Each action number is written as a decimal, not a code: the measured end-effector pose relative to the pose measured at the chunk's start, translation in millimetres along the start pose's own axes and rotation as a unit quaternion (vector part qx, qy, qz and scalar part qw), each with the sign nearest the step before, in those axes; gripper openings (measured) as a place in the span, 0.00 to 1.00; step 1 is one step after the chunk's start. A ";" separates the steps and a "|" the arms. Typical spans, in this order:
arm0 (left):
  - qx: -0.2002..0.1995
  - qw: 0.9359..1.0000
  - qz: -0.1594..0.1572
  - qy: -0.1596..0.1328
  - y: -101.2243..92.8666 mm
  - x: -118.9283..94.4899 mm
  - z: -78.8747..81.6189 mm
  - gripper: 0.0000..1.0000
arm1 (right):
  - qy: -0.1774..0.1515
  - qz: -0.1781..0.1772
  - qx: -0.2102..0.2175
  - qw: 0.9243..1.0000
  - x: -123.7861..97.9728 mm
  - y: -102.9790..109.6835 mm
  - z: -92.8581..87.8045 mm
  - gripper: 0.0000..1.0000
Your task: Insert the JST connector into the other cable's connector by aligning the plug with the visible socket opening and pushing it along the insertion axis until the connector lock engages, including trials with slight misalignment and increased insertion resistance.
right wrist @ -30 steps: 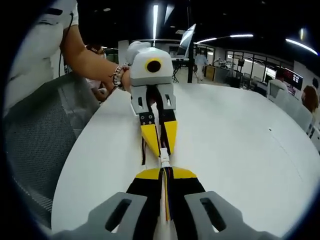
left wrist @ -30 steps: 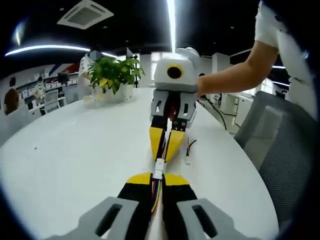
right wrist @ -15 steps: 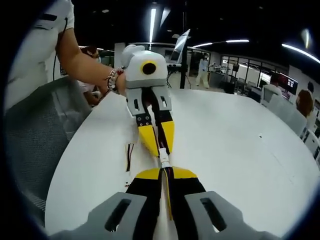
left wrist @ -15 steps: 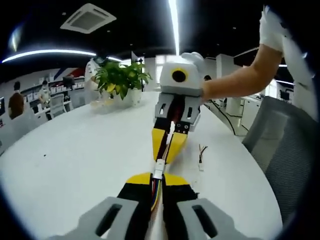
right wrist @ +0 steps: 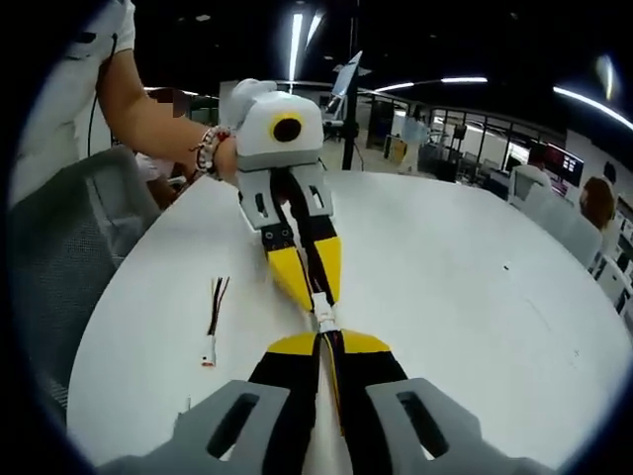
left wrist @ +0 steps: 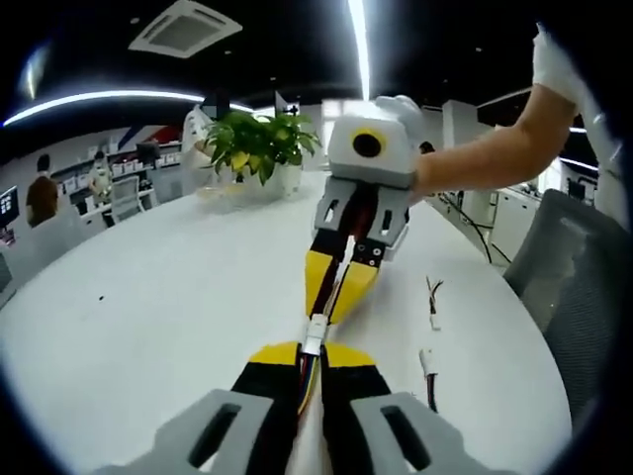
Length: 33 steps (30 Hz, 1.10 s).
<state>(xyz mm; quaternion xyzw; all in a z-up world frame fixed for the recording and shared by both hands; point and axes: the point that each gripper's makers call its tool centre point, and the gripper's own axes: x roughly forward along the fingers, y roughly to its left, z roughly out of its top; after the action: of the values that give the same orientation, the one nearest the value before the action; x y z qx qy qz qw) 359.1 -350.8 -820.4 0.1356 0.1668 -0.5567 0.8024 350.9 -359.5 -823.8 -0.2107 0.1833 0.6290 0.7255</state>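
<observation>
In the left gripper view my left gripper [left wrist: 312, 349] is shut on a cable with coloured wires. Its white JST connector [left wrist: 315, 332] sticks out past the yellow tips. My right gripper [left wrist: 333, 309] faces it tip to tip, shut on the other cable with red and black wires. The two white housings meet end to end, and I cannot tell how deep they sit. In the right gripper view my right gripper [right wrist: 327, 342] points at the left gripper [right wrist: 315, 295], with the white connector [right wrist: 323, 315] between them. All of this hangs just above the white table [left wrist: 148, 297].
Two loose spare cables [left wrist: 432, 297] with small white plugs lie on the table beside the grippers, one also seen as a spare cable [right wrist: 213, 309]. A potted plant [left wrist: 259, 148] stands at the far side. A grey mesh chair [left wrist: 584, 287] is at the table's edge. A person's forearm [left wrist: 475, 158] holds the right gripper.
Both grippers stay tip to tip with the connectors together. Both cameras have swung, so the loose cables on the table now show farther out to the side.
</observation>
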 end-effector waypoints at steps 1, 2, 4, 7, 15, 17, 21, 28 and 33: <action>-0.002 1.000 0.001 0.004 0.6 1.5 -2.6 0.00 | 0.003 0.001 0.001 1.000 2.0 -0.4 -2.6 0.04; -0.008 1.000 0.002 0.008 1.6 3.3 -6.0 0.00 | 0.005 0.002 0.002 1.000 3.1 -0.6 -4.3 0.04; -0.010 1.000 0.003 0.011 2.6 5.3 -8.9 0.00 | 0.007 0.003 0.006 1.000 5.4 -1.7 -8.3 0.04; -0.014 1.000 0.002 0.017 3.4 7.4 -13.4 0.00 | 0.007 0.005 0.011 1.000 7.3 -2.1 -11.7 0.04; -0.024 0.999 0.000 0.026 3.5 10.0 -20.0 0.01 | 0.007 0.008 0.021 1.000 11.7 -1.2 -17.2 0.04; -0.028 0.999 0.003 0.025 3.8 10.2 -19.7 0.01 | 0.005 0.006 0.021 1.000 11.5 -1.7 -17.4 0.04; -0.034 0.999 0.000 0.025 2.8 11.0 -20.4 0.01 | 0.007 0.008 0.021 1.000 11.1 -0.6 -19.2 0.04; -0.040 0.999 0.005 0.024 3.2 12.4 -19.6 0.01 | 0.005 0.003 0.024 1.000 9.9 -1.5 -19.6 0.04; -0.041 0.999 0.005 0.024 2.7 12.7 -19.3 0.01 | 0.006 0.003 0.023 1.000 9.5 -0.9 -19.6 0.05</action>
<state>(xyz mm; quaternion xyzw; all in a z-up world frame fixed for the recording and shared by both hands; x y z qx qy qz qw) 363.5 -352.8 -843.1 0.1166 0.2080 -0.5417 0.8061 353.1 -362.2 -845.3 -0.1978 0.2028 0.6254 0.7271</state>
